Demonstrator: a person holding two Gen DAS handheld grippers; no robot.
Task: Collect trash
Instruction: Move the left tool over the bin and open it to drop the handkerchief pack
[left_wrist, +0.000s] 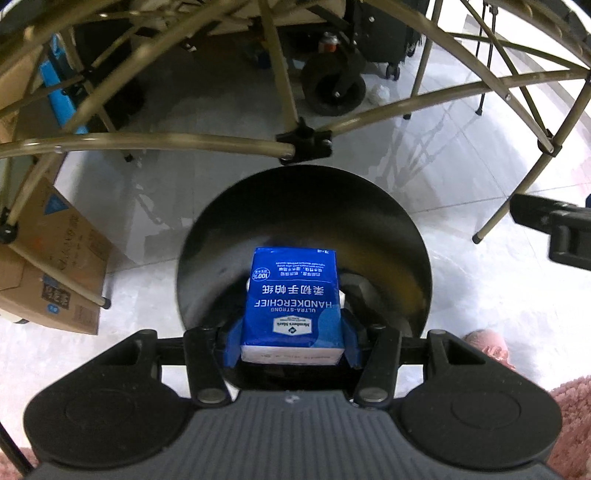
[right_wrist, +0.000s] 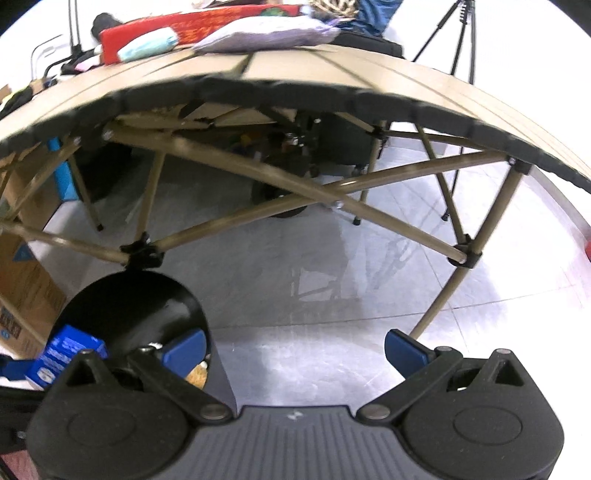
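Over the black bin (left_wrist: 388, 236), left gripper (left_wrist: 291, 343) clenched on the blue tissue pack (left_wrist: 293, 299), pads pressing both its sides, pack hanging above the bin's mouth. Right gripper (right_wrist: 295, 349) released, nothing between its blue pads (right_wrist: 404, 349), over floor tiles (right_wrist: 332, 295) beside the bin, near the folding table (right_wrist: 332, 74).

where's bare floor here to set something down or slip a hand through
Bare tiles lie right of the black bin, between it and the table's right leg. Crowded: cardboard boxes left of the bin, crossed table struts behind it, the wheeled cart farther back.
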